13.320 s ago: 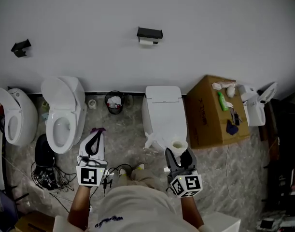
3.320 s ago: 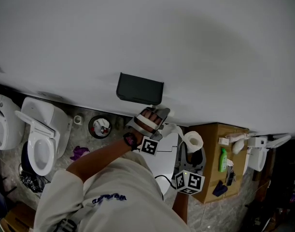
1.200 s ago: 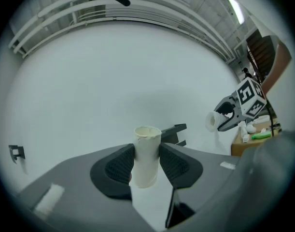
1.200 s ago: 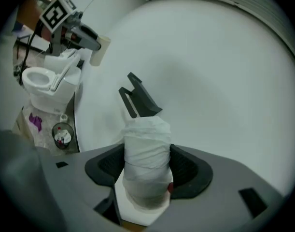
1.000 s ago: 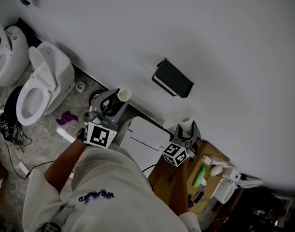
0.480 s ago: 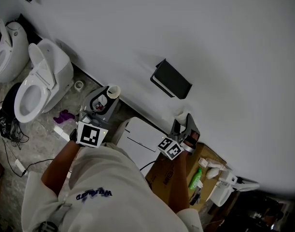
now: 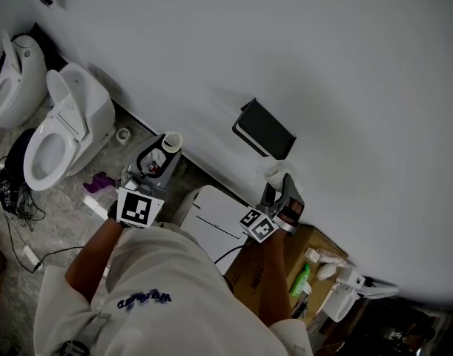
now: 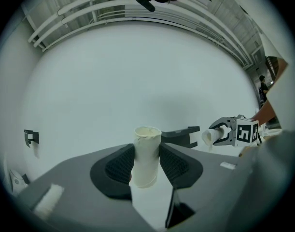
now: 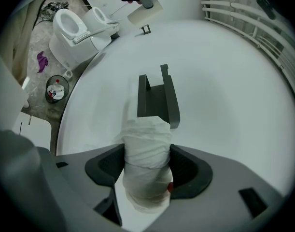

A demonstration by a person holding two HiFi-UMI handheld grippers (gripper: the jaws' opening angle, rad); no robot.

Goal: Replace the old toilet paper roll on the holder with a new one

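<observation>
In the head view, the wall holder (image 7: 265, 129) has the left gripper (image 7: 158, 154) at its nine o'clock and the right gripper (image 7: 280, 189) at six. In the left gripper view, the jaws are clamped on the old roll (image 8: 146, 156). In the right gripper view, the jaws are clamped on the new roll (image 9: 146, 163), with the holder at twelve o'clock.

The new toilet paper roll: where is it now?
Head view, right of centre: the new roll is clamped in the right gripper, just below the black wall holder.
</observation>
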